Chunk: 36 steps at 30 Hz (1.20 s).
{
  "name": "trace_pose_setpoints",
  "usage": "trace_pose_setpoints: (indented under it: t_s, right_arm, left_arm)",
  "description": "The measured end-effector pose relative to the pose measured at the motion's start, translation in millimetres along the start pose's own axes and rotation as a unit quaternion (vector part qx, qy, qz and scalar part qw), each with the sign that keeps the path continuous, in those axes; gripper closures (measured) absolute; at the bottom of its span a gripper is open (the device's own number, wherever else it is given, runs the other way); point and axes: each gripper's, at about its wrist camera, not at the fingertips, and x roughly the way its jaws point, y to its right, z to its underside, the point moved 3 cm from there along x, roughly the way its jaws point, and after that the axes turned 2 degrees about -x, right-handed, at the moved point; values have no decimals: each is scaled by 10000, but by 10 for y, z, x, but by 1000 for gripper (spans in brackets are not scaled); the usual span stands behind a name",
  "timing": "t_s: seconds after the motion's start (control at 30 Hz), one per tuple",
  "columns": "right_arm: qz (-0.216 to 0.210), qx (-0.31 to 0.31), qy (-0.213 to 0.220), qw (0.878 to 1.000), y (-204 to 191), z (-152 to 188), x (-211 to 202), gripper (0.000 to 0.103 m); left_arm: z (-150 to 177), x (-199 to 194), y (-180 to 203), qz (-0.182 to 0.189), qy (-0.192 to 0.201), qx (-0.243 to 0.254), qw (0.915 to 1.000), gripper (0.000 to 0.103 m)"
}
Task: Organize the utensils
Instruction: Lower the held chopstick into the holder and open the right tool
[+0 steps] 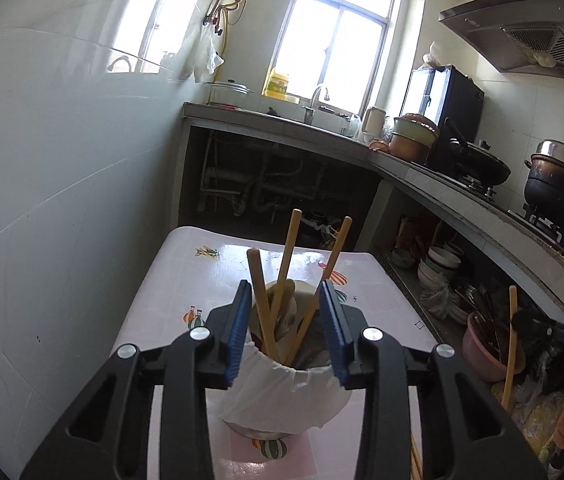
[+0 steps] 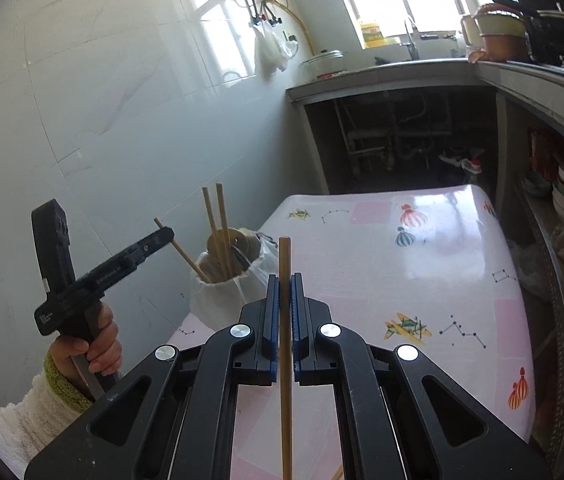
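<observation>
The right gripper [image 2: 285, 280] pinches one wooden chopstick [image 2: 285, 320] upright, its long axis vertical, tip up. It looks like the carrying step; next it needs tipping over the bag-lined holder [image 1: 282, 384] on the table [image 2: 422, 280]. There the left gripper [image 1: 286, 304] stands spread, clasping nothing, around three chopsticks [image 1: 290, 248] leaning fanned upward.

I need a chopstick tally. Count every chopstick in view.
4. Three stand in the lined holder: left chopstick, middle chopstick, right chopstick. The fourth chopstick is clamped upright in the right claw. More may lie hidden at the table's near edge.
</observation>
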Motion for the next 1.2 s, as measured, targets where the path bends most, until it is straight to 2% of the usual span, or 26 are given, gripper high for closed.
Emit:
trace_pose_setpoints:
  t_s: [0.13, 0.33, 0.4, 0.5, 0.63, 0.77, 1.03, 1.2]
  right_arm:
    - [-172, -252, 411, 9987, -218, -425, 80, 99]
    - [-525, -389, 1102, 9918, -499, -1024, 191, 99]
    - [-627, -364, 1269, 9893, -562, -1158, 247, 99]
    - [-594, -441, 1440, 9868, -643, -1274, 374, 99]
    - [-417, -573, 1387, 9878, -674, -1232, 627, 99]
    - [-179, -875, 1243, 9882, -680, -1020, 847, 99]
    - [-193, -1309, 770, 9882, -725, -583, 1085, 99]
    - [-159, -1397, 414, 9892, -706, -340, 1180, 99]
  left_arm:
    - [72, -157, -65, 11, 132, -158, 9998, 58]
    - [117, -427, -144, -138, 412, -131, 9990, 37]
    - [140, -504, -166, -243, 481, -45, 9985, 28]
    - [182, -585, -218, -319, 514, 16, 9982, 21]
    - [243, -629, -276, -391, 466, 20, 9981, 17]
    - [307, -653, -344, -397, 452, -54, 9982, 13]
    - [485, -671, -449, -321, 305, -355, 9984, 11]
    - [593, -668, -479, -323, 160, -470, 9982, 6]
